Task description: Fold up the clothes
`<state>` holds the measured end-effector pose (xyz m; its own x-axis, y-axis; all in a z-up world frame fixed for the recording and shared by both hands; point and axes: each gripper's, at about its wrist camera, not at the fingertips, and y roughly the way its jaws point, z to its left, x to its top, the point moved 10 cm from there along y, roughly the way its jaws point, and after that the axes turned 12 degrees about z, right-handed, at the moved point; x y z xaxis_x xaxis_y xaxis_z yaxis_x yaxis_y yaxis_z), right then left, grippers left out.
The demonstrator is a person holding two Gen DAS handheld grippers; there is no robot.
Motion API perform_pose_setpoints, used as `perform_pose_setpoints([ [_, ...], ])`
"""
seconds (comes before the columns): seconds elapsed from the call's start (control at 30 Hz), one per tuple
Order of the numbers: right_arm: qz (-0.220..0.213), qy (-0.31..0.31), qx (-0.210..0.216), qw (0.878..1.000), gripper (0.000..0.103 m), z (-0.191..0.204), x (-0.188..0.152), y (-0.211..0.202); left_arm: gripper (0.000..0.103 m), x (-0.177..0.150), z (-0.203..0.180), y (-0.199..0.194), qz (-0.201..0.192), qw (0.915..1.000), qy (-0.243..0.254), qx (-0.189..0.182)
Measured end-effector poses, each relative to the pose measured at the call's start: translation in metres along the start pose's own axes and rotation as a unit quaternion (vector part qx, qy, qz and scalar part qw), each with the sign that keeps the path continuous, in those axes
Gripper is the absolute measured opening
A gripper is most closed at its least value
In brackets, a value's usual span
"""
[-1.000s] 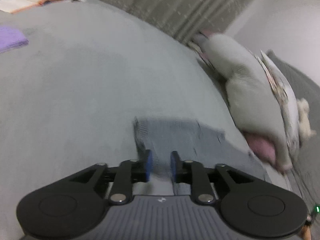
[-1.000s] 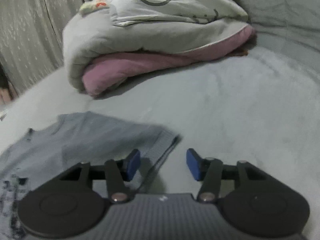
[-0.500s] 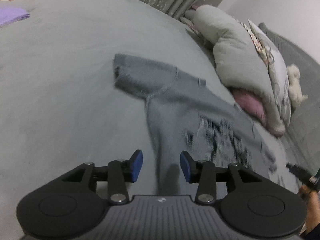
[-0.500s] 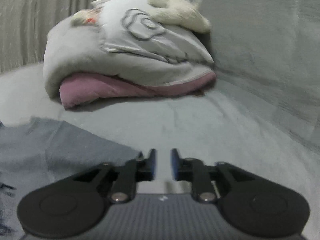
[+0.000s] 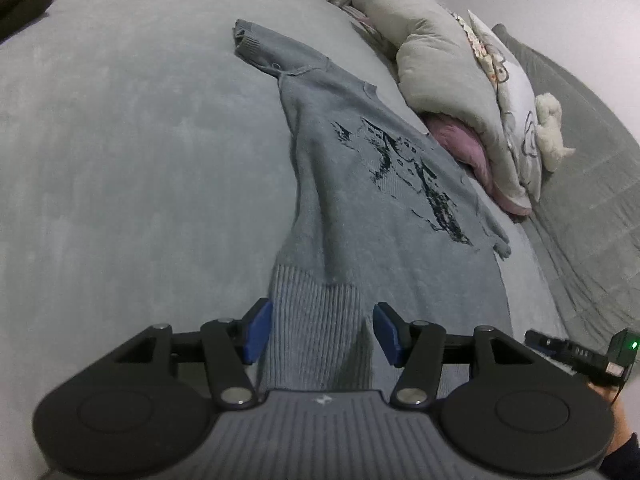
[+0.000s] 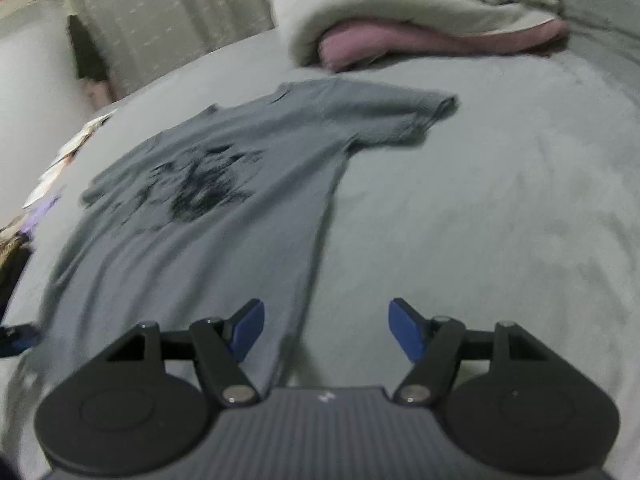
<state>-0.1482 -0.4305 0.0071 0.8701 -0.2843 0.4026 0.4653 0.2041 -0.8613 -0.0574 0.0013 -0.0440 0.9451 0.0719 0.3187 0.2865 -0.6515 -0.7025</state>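
Grey knitted short-sleeve top with black print [image 5: 360, 184] lies spread flat on grey bed [image 5: 140, 160], collar toward folded quilt. My left gripper [image 5: 320, 334] over ribbed hem, fingers just opening, roughly half apart, hem between, ungripped. Right gripper [image 6: 322, 330] fingers just opening, wide, empty, straddling right hem edge. Advice: pinch both hem corners level, lift together.

Each hand-held claw, the left claw [image 5: 320, 334] and the right claw [image 6: 322, 330], has a grey ribbed body with a small pale logo, two round black discs at its sides, black link arms with silver screws, and blue pads on the fingertips [image 5: 256, 330]. A dark sleeve cuff [image 5: 624, 456] shows at the lower right of the left view.
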Motion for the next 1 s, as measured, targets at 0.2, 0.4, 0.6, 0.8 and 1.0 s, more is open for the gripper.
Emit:
perform_pose_setpoints([
  [0.2, 0.021, 0.007, 0.012, 1.000, 0.078, 0.016, -0.028, 0.009, 0.056, -0.009, -0.002, -0.002, -0.018, 0.9998, 0.006, 0.000],
  [0.4, -0.022, -0.016, 0.002, 1.000, 0.082, 0.048, -0.054, 0.013, 0.074, -0.017, -0.013, 0.000, -0.019, 0.9993, 0.033, -0.002],
  [0.6, -0.061, -0.068, 0.009, 0.996, 0.063, 0.075, -0.073, 0.013, 0.082, -0.020, -0.022, 0.003, -0.012, 0.9981, 0.059, 0.006],
  [0.8, -0.069, -0.028, 0.031, 0.997, 0.014, 0.059, -0.074, 0.010, 0.074, -0.018, -0.026, 0.005, -0.012, 0.9985, 0.053, -0.010],
  [1.0, -0.066, -0.007, 0.040, 0.997, 0.012, 0.052, -0.074, 0.010, 0.052, -0.017, -0.024, 0.001, -0.012, 0.9988, 0.016, -0.045],
])
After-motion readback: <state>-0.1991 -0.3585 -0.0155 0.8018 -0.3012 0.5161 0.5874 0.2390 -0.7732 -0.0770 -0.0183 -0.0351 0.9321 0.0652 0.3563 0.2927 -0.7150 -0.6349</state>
